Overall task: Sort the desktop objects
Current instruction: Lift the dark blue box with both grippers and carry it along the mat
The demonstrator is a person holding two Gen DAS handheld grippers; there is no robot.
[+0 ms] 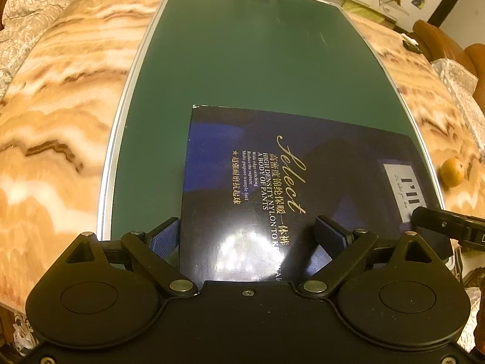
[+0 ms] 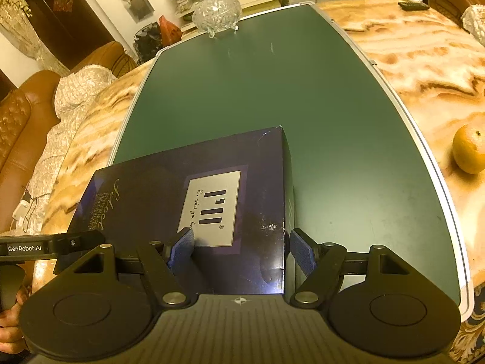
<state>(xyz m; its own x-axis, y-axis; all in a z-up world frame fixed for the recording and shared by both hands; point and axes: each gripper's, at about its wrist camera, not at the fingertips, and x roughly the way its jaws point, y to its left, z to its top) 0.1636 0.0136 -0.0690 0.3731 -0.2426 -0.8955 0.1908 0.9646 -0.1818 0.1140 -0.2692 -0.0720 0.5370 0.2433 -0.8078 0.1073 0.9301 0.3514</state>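
A dark blue flat box [image 1: 291, 182] with gold lettering lies on the green board [image 1: 242, 60]. My left gripper [image 1: 248, 236] is open over the box's near left corner; one finger hangs off the left edge, the other over the lid. In the right wrist view the box [image 2: 188, 212] fills the near left. My right gripper [image 2: 242, 251] is open and straddles the box's near right corner, one pad [image 2: 182, 251] over the white label, the other pad [image 2: 303, 254] beside the right wall. Each gripper shows at the edge of the other's view.
An orange [image 2: 469, 148] lies on the marble-patterned table [image 2: 409, 45] right of the board; it also shows in the left wrist view [image 1: 452, 172]. A cut-glass bowl [image 2: 216, 13] stands at the board's far end. A remote [image 2: 413, 5] lies far right. Sofas flank the table.
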